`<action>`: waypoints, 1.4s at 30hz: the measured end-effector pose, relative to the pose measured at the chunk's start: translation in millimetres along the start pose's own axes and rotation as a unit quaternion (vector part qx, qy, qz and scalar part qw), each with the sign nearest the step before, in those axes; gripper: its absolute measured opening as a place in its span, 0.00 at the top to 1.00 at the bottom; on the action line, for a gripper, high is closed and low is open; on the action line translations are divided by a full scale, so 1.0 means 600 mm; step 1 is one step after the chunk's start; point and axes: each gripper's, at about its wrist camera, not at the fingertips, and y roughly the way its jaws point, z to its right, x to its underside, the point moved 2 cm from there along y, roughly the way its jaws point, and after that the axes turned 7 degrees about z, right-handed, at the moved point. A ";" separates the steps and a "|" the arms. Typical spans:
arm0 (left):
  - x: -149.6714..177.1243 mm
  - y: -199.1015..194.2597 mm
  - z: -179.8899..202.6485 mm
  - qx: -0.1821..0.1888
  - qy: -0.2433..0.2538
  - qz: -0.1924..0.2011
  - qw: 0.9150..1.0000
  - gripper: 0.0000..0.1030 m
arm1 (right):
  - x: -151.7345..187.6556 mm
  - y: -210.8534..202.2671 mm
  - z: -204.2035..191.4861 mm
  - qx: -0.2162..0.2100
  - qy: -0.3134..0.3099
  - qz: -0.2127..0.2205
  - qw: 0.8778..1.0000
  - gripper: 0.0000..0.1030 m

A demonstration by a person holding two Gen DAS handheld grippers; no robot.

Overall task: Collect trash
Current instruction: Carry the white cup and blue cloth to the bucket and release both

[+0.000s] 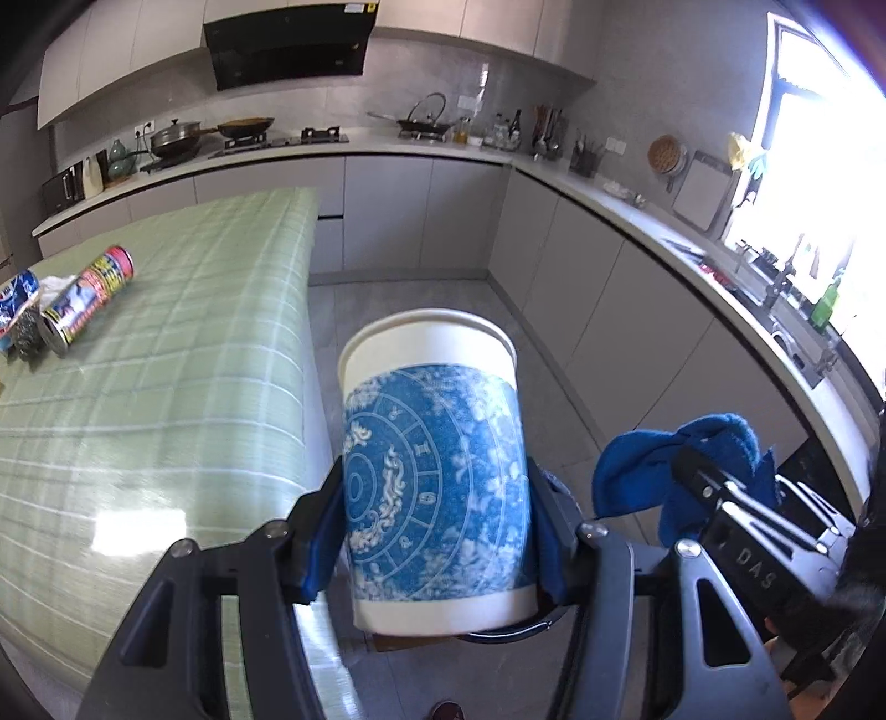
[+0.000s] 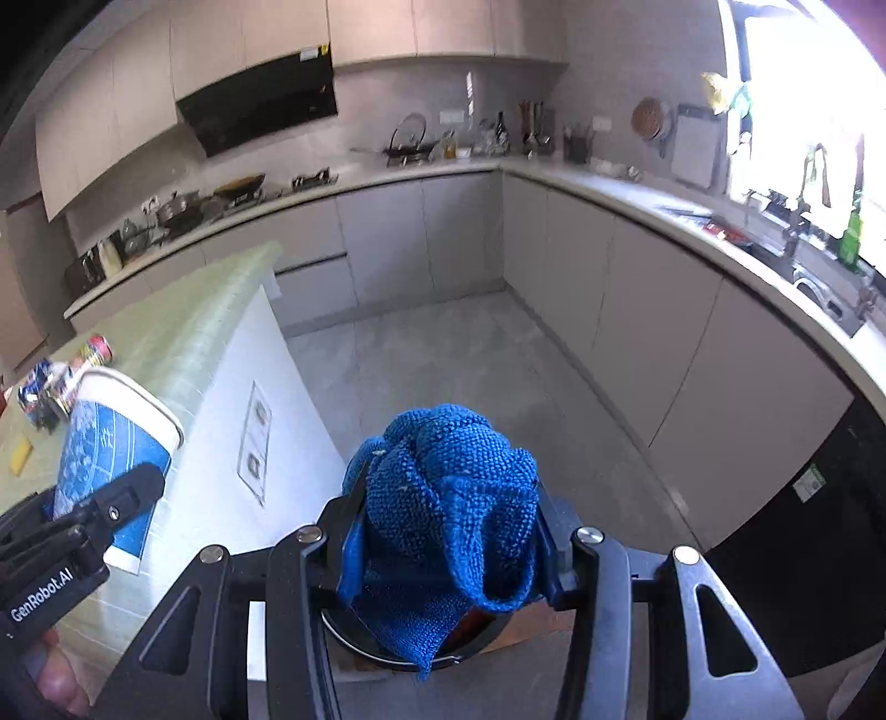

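Item: a paper cup (image 1: 432,471), light and easily crushed, is being held by its lower wall in the left gripper (image 1: 434,531), just right of the green-clothed table (image 1: 166,360), while the right gripper (image 2: 443,548) is pinching a soft, limp blue cloth (image 2: 443,487) beside it.

Each camera sits just behind its own tool, looking forward and steeply down along the fingers. The left view faces the green surface (image 1: 166,343) edge and kitchen corner; the right view, beside it, faces the floor (image 2: 443,365) and the same corner. Both share the stove hood (image 1: 288,50), the cabinets, the window, and each shows the other tool at its edge.
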 end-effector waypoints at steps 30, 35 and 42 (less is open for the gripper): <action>0.063 0.171 0.093 -0.042 0.003 -0.093 0.995 0.36 | 0.055 0.153 0.079 0.001 -0.011 -0.042 0.999 0.25; 0.062 0.181 0.099 -0.052 0.007 -0.104 0.993 0.32 | 0.057 0.154 0.094 0.014 -0.004 -0.044 0.999 0.25; 0.045 0.156 0.094 -0.061 0.006 -0.085 0.994 0.31 | 0.051 0.141 0.099 0.023 -0.001 -0.038 0.999 0.25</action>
